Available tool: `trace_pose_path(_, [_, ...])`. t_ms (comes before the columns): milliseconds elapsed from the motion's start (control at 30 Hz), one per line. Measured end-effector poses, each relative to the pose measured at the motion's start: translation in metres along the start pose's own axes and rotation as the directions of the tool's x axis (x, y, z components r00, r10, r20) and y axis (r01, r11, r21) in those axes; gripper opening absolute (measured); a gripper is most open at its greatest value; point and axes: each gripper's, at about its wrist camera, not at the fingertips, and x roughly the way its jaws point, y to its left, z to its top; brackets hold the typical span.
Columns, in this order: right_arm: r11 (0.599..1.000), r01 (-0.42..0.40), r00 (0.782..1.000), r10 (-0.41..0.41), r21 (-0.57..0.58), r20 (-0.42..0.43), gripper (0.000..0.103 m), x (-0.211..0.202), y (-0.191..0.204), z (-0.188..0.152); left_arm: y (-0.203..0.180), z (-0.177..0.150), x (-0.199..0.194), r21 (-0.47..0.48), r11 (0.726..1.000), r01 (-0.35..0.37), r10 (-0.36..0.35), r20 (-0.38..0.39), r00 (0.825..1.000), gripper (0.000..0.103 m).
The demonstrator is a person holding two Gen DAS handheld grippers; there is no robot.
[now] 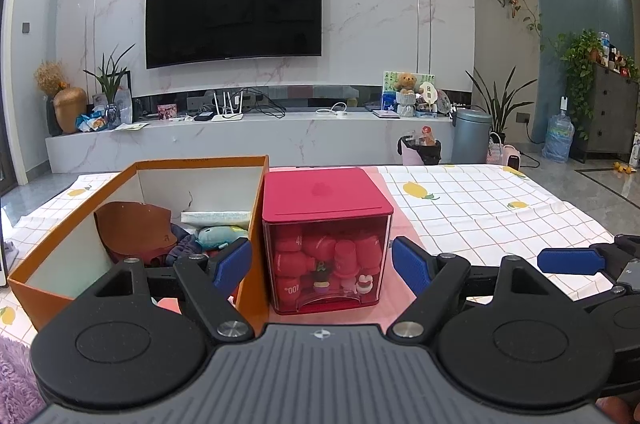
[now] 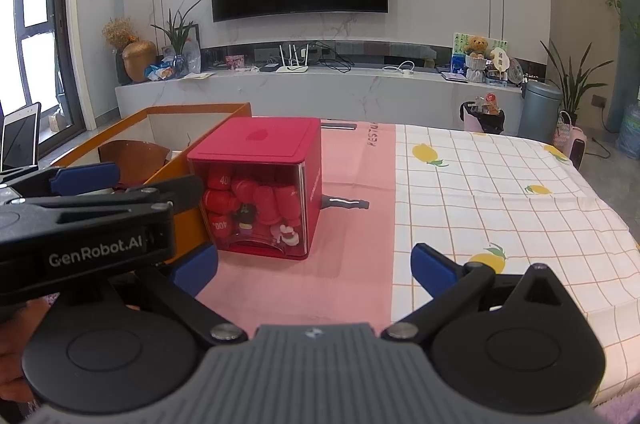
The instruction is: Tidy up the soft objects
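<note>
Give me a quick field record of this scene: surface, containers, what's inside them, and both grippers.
surface: lemon-print tablecloth
orange box: open, holds blue plush toy and brown leather piece
red container: lidded, clear front, red items inside, stands right of the orange box
left gripper: open, empty
right gripper: open, empty

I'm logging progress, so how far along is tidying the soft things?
Looks mostly done: a blue plush toy, brown leather piece and dark cloth lie inside the orange cardboard box. Nothing in hand: left gripper and right gripper are open, empty. No loose soft items show on the lemon-print tablecloth.
</note>
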Motion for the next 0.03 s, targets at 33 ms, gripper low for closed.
trace_pose_path(33, [1.0,0.0,1.0,0.0,0.0,0.0,0.101,0.0,0.0,0.0,-0.0005,-0.0007,-0.0001,0.004,1.0,-0.004,0.004,0.006,1.0,0.093])
